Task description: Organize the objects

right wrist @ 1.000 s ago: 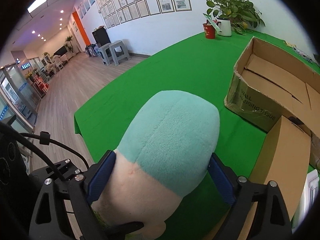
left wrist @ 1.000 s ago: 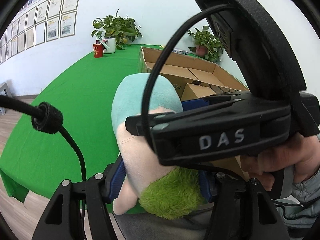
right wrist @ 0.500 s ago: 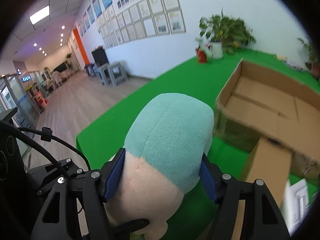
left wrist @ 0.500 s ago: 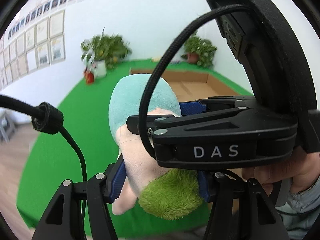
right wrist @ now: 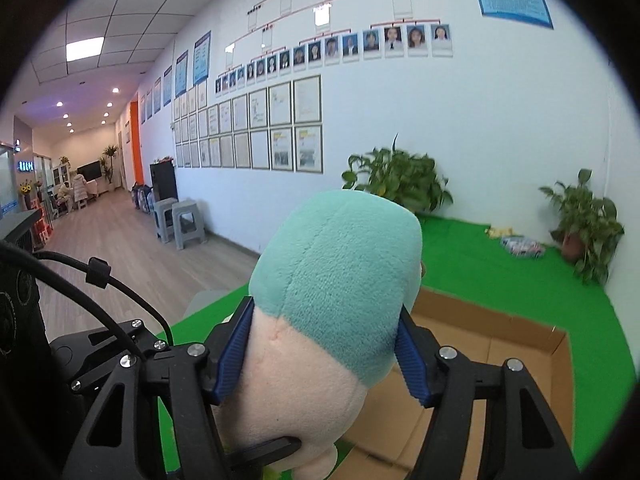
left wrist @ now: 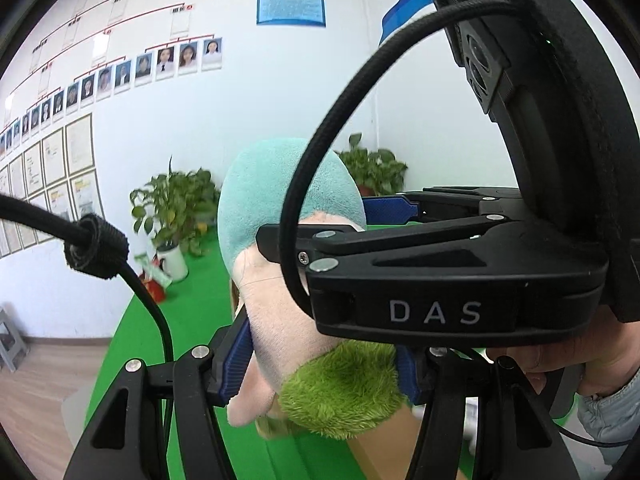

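A plush toy (right wrist: 336,280) with a teal head, a peach body and a fuzzy green part (left wrist: 344,392) is held in the air by both grippers. My right gripper (right wrist: 324,356) is shut on its head and neck. My left gripper (left wrist: 320,364) is shut on its lower body, and the right gripper's black housing (left wrist: 460,292) crosses just above it. An open cardboard box (right wrist: 492,344) lies on the green table (right wrist: 500,272) below and beyond the toy.
Two potted plants (right wrist: 400,180) (right wrist: 584,220) stand at the table's far edge against the white wall. A red cup (left wrist: 154,286) and white pot (left wrist: 174,262) sit by the left plant. Small packets (right wrist: 520,246) lie near the right plant. Grey stools (right wrist: 180,224) stand on the floor at left.
Both grippers have lifted the toy and tilted upward, so the wall fills the views and the table and box have dropped low. The grips on the toy are unchanged.
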{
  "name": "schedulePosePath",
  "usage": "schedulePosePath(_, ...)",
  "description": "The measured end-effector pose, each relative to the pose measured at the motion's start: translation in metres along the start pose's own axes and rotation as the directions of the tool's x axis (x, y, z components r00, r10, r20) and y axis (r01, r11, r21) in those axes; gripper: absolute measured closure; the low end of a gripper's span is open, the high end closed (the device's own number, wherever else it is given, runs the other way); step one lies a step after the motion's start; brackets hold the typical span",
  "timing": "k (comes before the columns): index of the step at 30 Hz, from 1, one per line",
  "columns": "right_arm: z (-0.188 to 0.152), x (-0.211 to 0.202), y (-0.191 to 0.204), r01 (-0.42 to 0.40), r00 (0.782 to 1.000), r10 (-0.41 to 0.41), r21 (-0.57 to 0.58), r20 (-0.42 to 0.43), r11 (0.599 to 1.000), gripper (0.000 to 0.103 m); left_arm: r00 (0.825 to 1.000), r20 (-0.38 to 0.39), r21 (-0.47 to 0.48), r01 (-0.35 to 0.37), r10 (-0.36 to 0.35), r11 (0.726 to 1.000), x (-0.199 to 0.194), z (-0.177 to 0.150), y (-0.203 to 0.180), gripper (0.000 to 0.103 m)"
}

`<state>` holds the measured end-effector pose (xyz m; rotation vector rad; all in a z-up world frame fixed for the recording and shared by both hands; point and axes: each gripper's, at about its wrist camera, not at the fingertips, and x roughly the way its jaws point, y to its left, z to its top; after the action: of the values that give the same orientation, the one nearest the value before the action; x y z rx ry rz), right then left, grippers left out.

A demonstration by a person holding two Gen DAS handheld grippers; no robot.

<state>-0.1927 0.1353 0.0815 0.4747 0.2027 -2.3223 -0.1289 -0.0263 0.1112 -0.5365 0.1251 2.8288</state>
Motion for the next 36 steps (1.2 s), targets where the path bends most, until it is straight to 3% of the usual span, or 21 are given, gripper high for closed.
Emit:
schedulePosePath(4, 0.015, 0.014, -0.012, 0.022, 1.0, -0.022, -0.023, 0.004, 0.999, 0.04, 1.0, -0.002, -0.017, 0.008, -0.008, 1.0, 0.025, 0.02, 0.004, 0.046)
schedulePosePath(10, 0.005, 0.033, -0.031, 0.008, 1.0, -0.009, -0.005, -0.028, 1.0, 0.04, 0.999, -0.046, -0.034, 0.005, -0.007, 0.999, 0.096, 0.044, 0.013, 0.046)
schedulePosePath(14, -0.007, 0.048, -0.044, -0.024, 0.998, 0.026, 0.03, -0.051, 0.999, 0.04, 0.995, -0.096, -0.034, -0.014, 0.01, 0.999, 0.133, 0.044, 0.019, 0.046)
schedulePosePath(20, -0.03, 0.085, -0.059, -0.086, 0.989, 0.096, 0.089, -0.112, 0.992, 0.04, 0.982, -0.187, -0.06, -0.037, 0.025, 0.998, 0.182, 0.028, 0.027, 0.046)
schedulePosePath(27, -0.065, 0.138, -0.075, -0.155, 0.952, 0.193, 0.167, -0.237, 0.974, 0.04, 0.949, -0.315, -0.151, -0.047, -0.003, 0.987, 0.245, -0.008, 0.039, 0.046)
schedulePosePath(33, -0.093, 0.17, -0.081, -0.204, 0.909, 0.278, 0.25, -0.309, 0.946, 0.039, 0.911, -0.412, -0.184, -0.086, 0.003, 0.979, 0.262, -0.052, 0.058, 0.046)
schedulePosePath(36, -0.098, 0.17, -0.079, -0.228, 0.898, 0.307, 0.264, -0.314, 0.937, 0.039, 0.904, -0.427, -0.171, -0.1, 0.018, 0.98, 0.258, -0.073, 0.058, 0.046)
